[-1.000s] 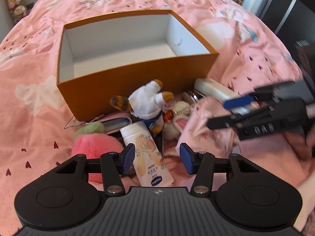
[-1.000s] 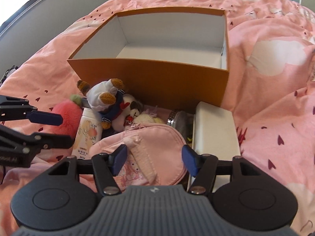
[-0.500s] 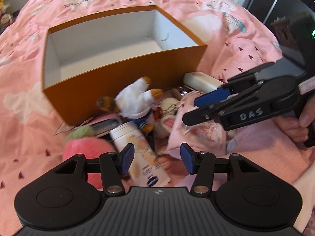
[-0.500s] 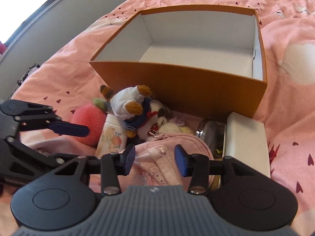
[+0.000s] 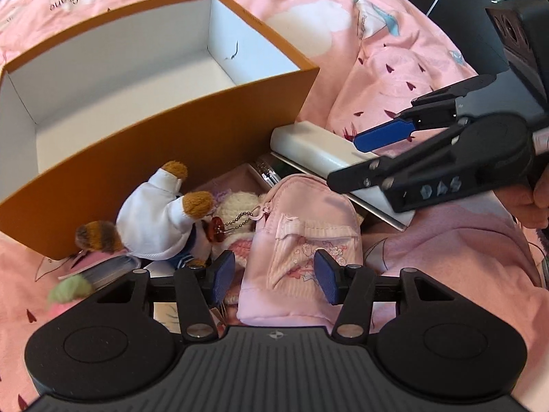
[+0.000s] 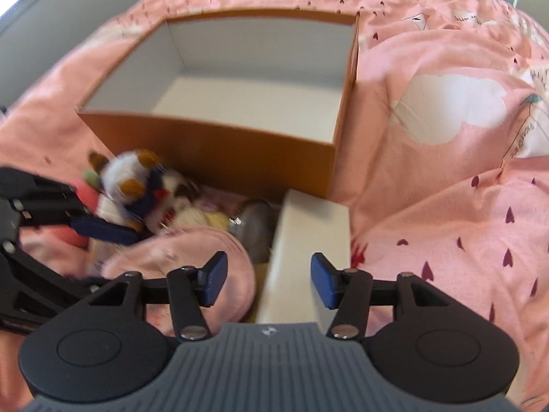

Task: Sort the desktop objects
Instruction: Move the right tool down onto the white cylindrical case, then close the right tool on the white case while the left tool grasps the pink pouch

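An orange box (image 5: 171,137) with a white inside stands open on the pink bedspread. Against its near wall lie a plush doll in a white shirt (image 5: 154,219), a pink pouch (image 5: 302,233), a round metal tin (image 5: 266,171) and a flat white box (image 5: 319,151). My left gripper (image 5: 274,276) hovers over the pink pouch, its jaws closing; the pads do not press on the pouch. My right gripper (image 6: 269,278) hangs over the white box (image 6: 308,226) beside the pouch (image 6: 192,257), jaws opening, nothing gripped. It also shows at the right (image 5: 357,158).
A pink fuzzy plush with a green top (image 5: 68,288) and a pink wallet (image 5: 103,264) lie at the lower left. A hand (image 5: 535,202) holds the right gripper. Dark furniture (image 5: 480,17) stands past the bed's far right edge.
My left gripper moved right, from above the lotion bottle to above the pink pouch. My right gripper shifted right, from the pouch to the white box, and its jaws narrowed, then widened.
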Demonstrator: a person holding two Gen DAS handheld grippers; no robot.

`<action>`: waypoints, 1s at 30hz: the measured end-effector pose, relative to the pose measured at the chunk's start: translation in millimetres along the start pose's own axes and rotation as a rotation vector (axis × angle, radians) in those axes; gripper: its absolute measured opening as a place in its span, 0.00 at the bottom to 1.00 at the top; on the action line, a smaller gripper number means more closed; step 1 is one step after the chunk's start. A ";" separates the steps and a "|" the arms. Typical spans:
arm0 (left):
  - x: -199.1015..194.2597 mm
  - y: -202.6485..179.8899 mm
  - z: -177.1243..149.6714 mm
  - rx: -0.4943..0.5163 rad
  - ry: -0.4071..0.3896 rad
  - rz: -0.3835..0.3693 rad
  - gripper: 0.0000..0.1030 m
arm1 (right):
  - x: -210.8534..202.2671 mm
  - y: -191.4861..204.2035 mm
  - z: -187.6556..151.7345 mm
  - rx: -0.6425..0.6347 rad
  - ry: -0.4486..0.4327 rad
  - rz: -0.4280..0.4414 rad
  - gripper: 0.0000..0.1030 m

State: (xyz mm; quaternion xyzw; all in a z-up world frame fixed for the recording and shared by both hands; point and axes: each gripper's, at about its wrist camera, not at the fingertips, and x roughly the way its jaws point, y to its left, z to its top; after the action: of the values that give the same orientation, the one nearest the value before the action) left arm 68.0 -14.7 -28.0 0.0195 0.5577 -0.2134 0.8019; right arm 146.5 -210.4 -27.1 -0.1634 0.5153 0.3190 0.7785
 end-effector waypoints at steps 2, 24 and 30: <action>1.8 0.7 0.1 -0.009 0.004 -0.013 0.49 | 6.6 6.6 -1.7 -0.048 0.016 -0.058 0.55; -30.5 -9.1 -19.9 -0.116 -0.103 0.026 0.14 | 32.7 31.2 -14.7 -0.153 -0.016 -0.151 0.84; -25.0 -11.4 -18.4 -0.097 -0.096 0.037 0.17 | 28.1 22.0 -9.3 -0.137 -0.019 -0.158 0.65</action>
State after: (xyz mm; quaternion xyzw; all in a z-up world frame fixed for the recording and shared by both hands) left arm 40.3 -12.1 -9.9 -0.0195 0.5277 -0.1718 0.8317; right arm 132.9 -190.2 -54.8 -0.2533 0.4703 0.2925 0.7932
